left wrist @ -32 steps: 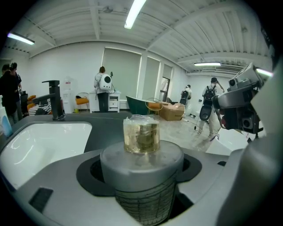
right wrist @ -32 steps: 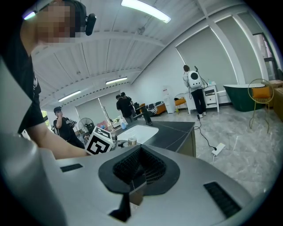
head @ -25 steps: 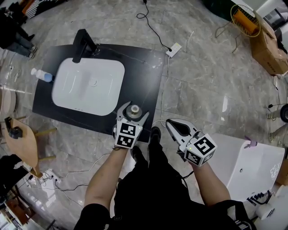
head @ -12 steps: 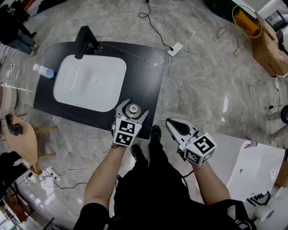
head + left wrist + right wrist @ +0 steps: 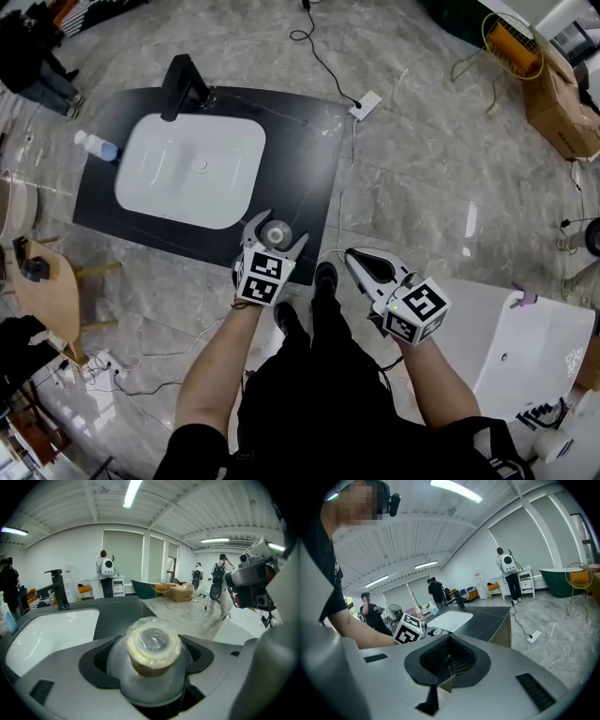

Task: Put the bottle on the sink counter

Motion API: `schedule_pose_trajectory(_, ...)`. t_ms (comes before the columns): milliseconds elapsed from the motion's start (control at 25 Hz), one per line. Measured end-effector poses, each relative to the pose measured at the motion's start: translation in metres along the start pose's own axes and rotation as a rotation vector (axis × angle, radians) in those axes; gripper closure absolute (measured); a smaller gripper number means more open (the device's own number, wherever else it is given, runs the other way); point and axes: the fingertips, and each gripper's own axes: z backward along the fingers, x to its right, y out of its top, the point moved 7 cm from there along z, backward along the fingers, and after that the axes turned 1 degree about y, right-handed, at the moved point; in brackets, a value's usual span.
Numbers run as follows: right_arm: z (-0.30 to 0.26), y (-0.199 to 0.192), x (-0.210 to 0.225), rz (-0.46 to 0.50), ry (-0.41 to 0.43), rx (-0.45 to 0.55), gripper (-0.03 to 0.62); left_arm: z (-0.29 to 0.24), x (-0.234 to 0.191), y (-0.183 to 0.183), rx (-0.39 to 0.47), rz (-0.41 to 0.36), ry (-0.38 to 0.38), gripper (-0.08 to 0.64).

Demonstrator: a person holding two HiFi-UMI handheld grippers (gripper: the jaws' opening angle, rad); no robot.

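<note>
Found a blue-capped bottle (image 5: 94,146) lying at the far left edge of the black sink counter (image 5: 305,141), with a black faucet (image 5: 183,82) behind the white basin (image 5: 192,172). Saw the left gripper (image 5: 277,230) clamped on the task's bottle (image 5: 152,641) (top wrapped in clear film), with both jaws pressed against its rounded shoulders. Placed that bottle over the counter's near edge, just right of the basin's near corner; could not confirm contact between base and surface. Saw the right gripper (image 5: 361,264) apart from it, off the counter above the marble floor (image 5: 422,169), jaws together with nothing between. Noted a white fixture (image 5: 525,342) at far right.
</note>
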Motion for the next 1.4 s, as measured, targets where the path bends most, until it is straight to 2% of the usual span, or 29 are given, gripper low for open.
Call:
schedule_pose_trajectory(120,0.004,0.0,-0.004,0.004,-0.004,0.006,0.578,0.005,0.001,0.004,0.003,-0.018,0.011,0.218)
schedule_pose_trajectory(360,0.008,0.007,-0.013,0.015,-0.009,0.02,0.578,0.021,0.004,0.019,0.008,-0.126,0.011,0.218)
schedule_pose_trajectory(600,0.01,0.019,-0.031,0.04,-0.009,0.038,0.578,0.049,-0.001,0.031,0.06,-0.156,0.036,0.218)
schedule_pose_trajectory(840,0.017,0.036,-0.059,0.08,-0.017,0.062,0.578,0.092,-0.005,0.046,0.155,-0.106,0.04,0.219)
schedule_pose_trajectory(1000,0.024,0.046,-0.082,0.113,-0.027,0.08,0.578,0.125,-0.002,0.061,0.227,-0.018,-0.051,0.22)
schedule_pose_trajectory(1040,0.025,0.047,-0.088,0.12,-0.032,0.083,0.578,0.135,-0.001,0.063,0.243,-0.006,-0.068,0.238)
schedule_pose_trajectory(1120,0.03,0.048,-0.099,0.128,-0.041,0.086,0.578,0.159,-0.001,0.068,0.282,-0.003,-0.065,0.424)
schedule_pose_trajectory(1160,0.033,0.049,-0.105,0.13,-0.046,0.085,0.578,0.17,-0.001,0.069,0.299,-0.004,-0.058,0.458)
schedule_pose_trajectory(1320,0.049,0.048,-0.118,0.137,-0.064,0.084,0.578,0.208,0.002,0.072,0.36,0.021,-0.068,0.535)
schedule_pose_trajectory(1400,0.055,0.053,-0.12,0.151,-0.068,0.09,0.578,0.226,0.005,0.075,0.393,0.04,-0.067,0.547)
